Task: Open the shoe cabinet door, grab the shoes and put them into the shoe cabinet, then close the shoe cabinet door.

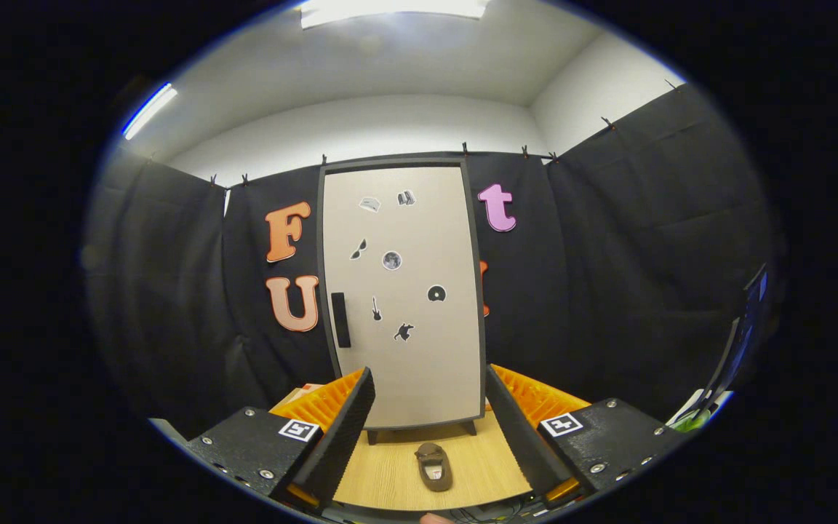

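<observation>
So the shoe cabinet [403,291] door's shut, nothing started yet. Claw [430,426] is spread wide and empty, with the shoe [433,466] on the table [382,473] between its fingers. I'd say go for the door handle [340,319] first.

Black cloth booth walls [623,276] clipped along top edge, white room walls [390,124] & ceiling above w/ lit ceiling panel [393,9] plus strip light [148,109] at side, light wood floor [390,466] below.
</observation>
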Tool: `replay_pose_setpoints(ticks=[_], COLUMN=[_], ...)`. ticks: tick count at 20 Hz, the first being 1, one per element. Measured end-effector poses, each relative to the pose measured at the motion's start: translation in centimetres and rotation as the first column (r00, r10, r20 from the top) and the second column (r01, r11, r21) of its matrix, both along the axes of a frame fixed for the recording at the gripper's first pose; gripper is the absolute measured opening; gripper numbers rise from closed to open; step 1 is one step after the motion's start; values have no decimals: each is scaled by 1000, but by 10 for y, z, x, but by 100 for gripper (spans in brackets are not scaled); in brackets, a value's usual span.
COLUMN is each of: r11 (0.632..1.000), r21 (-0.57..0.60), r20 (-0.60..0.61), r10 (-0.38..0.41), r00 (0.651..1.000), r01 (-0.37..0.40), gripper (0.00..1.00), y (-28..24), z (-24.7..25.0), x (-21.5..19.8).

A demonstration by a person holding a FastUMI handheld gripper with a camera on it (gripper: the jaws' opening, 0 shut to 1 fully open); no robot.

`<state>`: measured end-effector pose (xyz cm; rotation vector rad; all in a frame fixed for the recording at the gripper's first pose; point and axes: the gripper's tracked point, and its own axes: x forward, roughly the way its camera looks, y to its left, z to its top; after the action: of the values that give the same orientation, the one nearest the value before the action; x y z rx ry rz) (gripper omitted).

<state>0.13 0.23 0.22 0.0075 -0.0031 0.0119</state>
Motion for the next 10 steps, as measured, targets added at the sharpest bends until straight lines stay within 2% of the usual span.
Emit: replay_pose_setpoints(ticks=[10], r11=[1000], r21=[7], r20=[5], r10=[13], r00=[1000], r01=[-13], gripper=[95], y=[5], z=[2], x=[1])
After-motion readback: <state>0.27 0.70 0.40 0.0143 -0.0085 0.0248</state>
